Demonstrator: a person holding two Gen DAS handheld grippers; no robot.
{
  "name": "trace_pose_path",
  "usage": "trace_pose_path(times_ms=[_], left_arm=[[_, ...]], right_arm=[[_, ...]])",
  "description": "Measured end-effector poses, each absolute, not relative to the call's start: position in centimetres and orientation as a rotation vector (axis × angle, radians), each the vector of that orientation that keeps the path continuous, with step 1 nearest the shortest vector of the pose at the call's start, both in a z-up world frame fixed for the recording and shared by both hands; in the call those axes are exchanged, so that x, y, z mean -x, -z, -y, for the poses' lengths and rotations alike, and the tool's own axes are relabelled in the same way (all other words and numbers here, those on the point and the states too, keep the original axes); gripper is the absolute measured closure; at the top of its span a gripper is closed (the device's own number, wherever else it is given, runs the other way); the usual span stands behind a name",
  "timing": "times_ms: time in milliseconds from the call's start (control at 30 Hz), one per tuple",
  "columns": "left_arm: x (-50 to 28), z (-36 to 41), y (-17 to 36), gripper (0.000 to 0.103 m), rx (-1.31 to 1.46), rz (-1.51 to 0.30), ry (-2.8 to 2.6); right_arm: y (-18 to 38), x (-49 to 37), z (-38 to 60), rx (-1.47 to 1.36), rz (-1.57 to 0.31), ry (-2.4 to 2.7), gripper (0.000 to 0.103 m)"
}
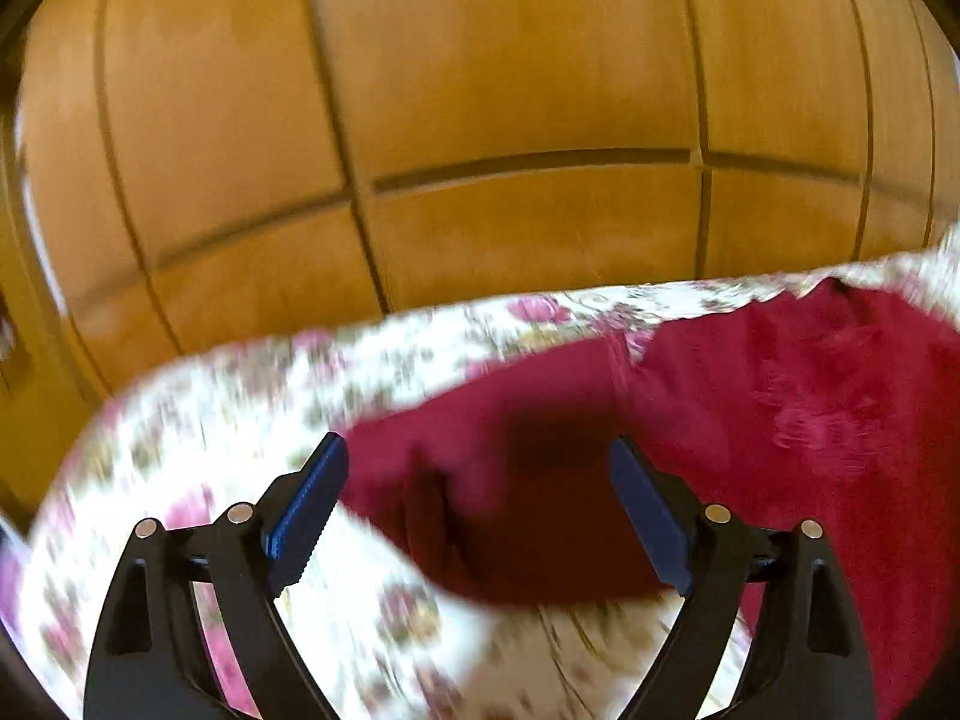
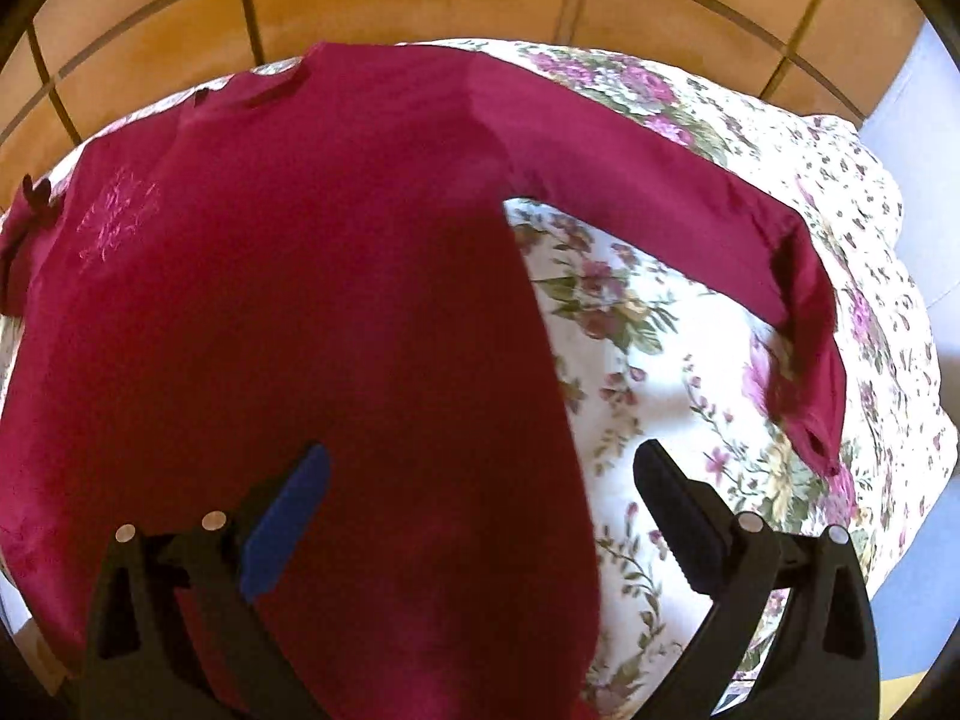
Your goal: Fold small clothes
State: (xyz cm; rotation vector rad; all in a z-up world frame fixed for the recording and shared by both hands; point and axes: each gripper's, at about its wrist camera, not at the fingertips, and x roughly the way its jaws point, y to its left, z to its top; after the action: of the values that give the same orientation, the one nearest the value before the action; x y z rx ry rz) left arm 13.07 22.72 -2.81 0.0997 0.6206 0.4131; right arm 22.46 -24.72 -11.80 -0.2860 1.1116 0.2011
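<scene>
Nearest to us, the right claw [image 2: 480, 498] hangs with its jaws wide apart and nothing pinched: one finger sits over the body of the dark red shirt [image 2: 288, 276], the other over the floral bedspread [image 2: 672, 324], so it straddles the shirt's side edge, which suits lining up for a side fold. The left claw [image 1: 480, 492] also stands apart and empty above the red cloth near the shirt's opposite edge; this view is smeared, so we cannot tell how close its pads come to the fabric.

The shirt lies spread flat on the bed, printed side up, which we take as the starting layout for folding. One long sleeve [image 2: 690, 222] runs out to the side and bends down at the cuff, lying loose on the bedspread; we judge it wants bringing in over the body first. Beyond the bed, wooden panelling [image 1: 510, 90] fills the background.
</scene>
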Motion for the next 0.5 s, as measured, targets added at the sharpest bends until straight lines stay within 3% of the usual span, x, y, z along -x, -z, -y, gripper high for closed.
trace_pose_path(times_ms=[100,133,167,233,333,500], left_arm=[[-15.8,-22.4,3.6,0.016,-0.226,-0.623,-0.4],[-16.7,-22.7,4.0,0.025,-0.265,-0.639,-0.368],[-17.1,-22.7,4.3,0.057,-0.284,-0.659,-0.341],[-18.1,-23.8,4.8,0.091,-0.247,-0.725,-0.278],[-16.0,-26.5,3.1,0.103,-0.094,-0.656,-0.323],[-10.8,-33.8,0.8,0.103,0.162,-0.566,-0.459]], right_arm=[[12.5,-22.8,24.4,0.293,-1.129,-0.201,0.002],[12.7,-22.9,24.4,0.293,-1.136,-0.201,0.002],[12.9,-23.1,24.4,0.289,-1.141,-0.198,0.002],[13.0,-23.1,24.8,0.273,-1.153,-0.196,0.002],[13.5,-23.4,25.4,0.219,-1.187,-0.19,0.002],[14.4,-24.6,27.1,0.057,-1.261,-0.177,0.002]])
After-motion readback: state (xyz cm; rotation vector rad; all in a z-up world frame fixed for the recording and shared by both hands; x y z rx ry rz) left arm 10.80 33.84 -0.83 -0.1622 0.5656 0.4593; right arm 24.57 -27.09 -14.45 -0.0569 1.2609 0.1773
